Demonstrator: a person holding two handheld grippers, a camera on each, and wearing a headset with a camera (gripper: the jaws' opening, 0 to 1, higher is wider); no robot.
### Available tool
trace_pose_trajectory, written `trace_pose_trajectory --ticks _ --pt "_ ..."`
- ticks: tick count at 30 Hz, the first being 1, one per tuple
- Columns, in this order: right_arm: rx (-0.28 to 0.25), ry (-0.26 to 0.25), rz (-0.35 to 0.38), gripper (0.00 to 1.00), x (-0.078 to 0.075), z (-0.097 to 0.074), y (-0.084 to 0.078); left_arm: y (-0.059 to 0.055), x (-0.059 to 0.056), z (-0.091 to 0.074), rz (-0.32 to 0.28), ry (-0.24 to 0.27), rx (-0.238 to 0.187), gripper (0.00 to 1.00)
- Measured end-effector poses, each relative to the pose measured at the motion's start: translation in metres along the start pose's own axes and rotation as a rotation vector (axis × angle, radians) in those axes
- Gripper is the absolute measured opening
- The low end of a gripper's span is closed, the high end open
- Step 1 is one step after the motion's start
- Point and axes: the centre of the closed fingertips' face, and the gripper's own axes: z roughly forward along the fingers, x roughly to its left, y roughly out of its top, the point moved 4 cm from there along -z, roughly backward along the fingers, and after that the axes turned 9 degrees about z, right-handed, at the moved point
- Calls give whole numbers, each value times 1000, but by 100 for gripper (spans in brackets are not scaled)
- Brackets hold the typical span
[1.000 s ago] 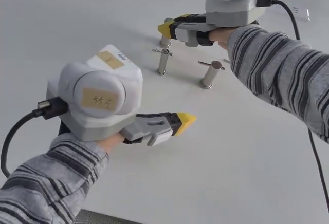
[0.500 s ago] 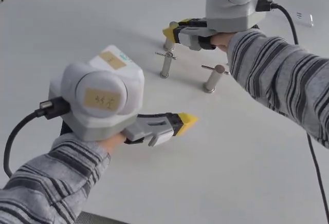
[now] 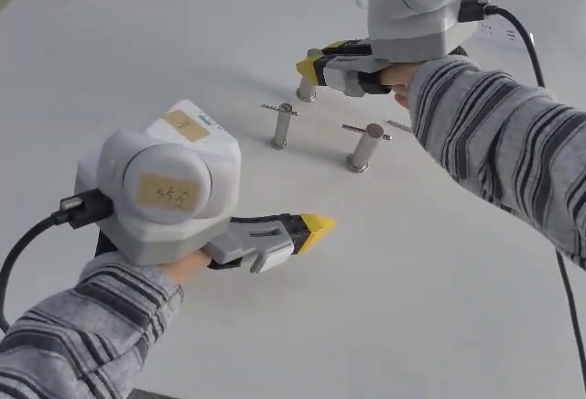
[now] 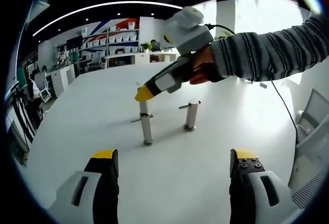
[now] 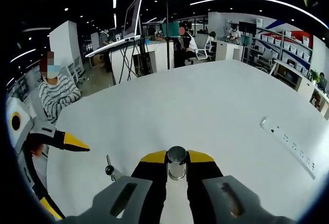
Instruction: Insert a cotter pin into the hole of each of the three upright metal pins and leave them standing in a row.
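Note:
Three upright metal pins stand on the white table. The middle pin and the nearer right pin each have a cotter pin through the top. The far pin sits between the yellow tips of my right gripper, which is shut on its upper end. No cotter pin shows in that far pin. My left gripper hovers open and holds nothing, well short of the pins. A thin pin-like piece lies by the right sleeve.
A white power strip lies on the table beyond the pins. Cables trail from both grippers. Bare tabletop spreads around the pins. A person sits at the table's far side in the right gripper view.
The head camera has shifted, so the whole picture moved. The right gripper stays at the far pin and the left gripper stays open in much the same place.

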Motion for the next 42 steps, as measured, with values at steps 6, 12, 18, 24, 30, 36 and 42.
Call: trace_pose_trajectory --ticks 6,12,18,24,30,36,42 --pt "15 -27 -5 8 -10 -22 -11 0 -2 -1 -3 -4 -3 92" --pt "24 -68 33 8 -24 -46 -25 4 -6 -6 -6 -15 -19 97" --pt "26 -101 52 8 -26 -69 -40 10 -11 -10 4 -27 -19 99" --pt "33 -125 68 8 -26 -90 -55 13 -15 -16 9 -28 -15 99" --pt "44 -144 79 8 -22 -110 -72 12 -21 -26 24 -24 -7 99" --pt "51 -157 78 8 -16 -123 -82 10 -20 -32 33 -7 -6 99" --pt "59 -148 88 8 -12 -133 -94 9 -22 -34 40 -3 -1 99"
